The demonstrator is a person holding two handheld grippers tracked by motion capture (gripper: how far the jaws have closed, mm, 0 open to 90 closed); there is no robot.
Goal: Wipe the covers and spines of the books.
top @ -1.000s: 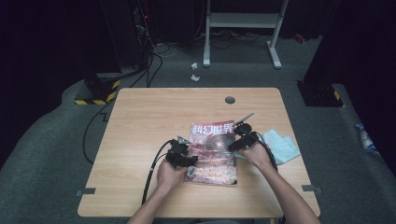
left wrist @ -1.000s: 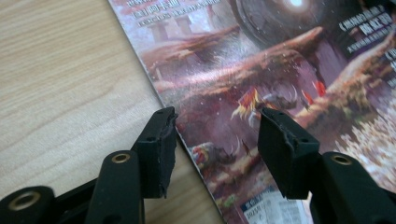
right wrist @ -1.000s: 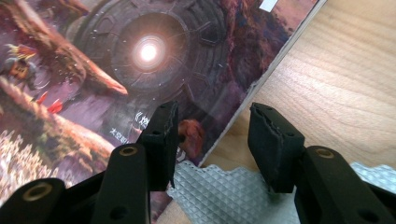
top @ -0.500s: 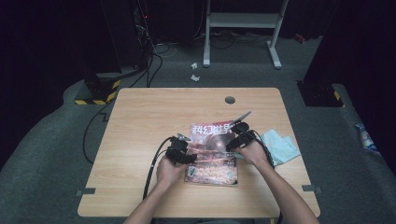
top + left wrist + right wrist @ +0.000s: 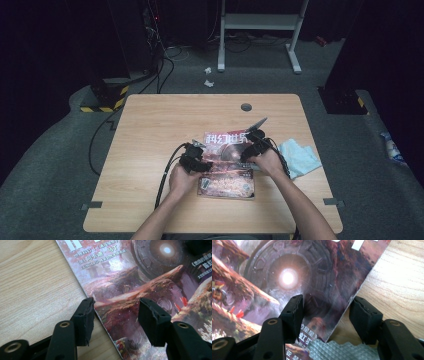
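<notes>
glossy magazine (image 5: 227, 167) with reddish sci-fi cover art and white chinese title, lying flat, closed, face-up on the wooden table (image 5: 150, 150).

A magazine (image 5: 227, 167) lay on the table (image 5: 150, 130), right of centre near the front edge; a cloth (image 5: 299, 157) lay just beside its right edge, a grommet (image 5: 245, 107) behind

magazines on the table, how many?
1. The magazine lies flat on the table, near the person's edge, between the left gripper at its left edge and the right gripper at its right edge. Nothing shows stacked beneath it.
</notes>
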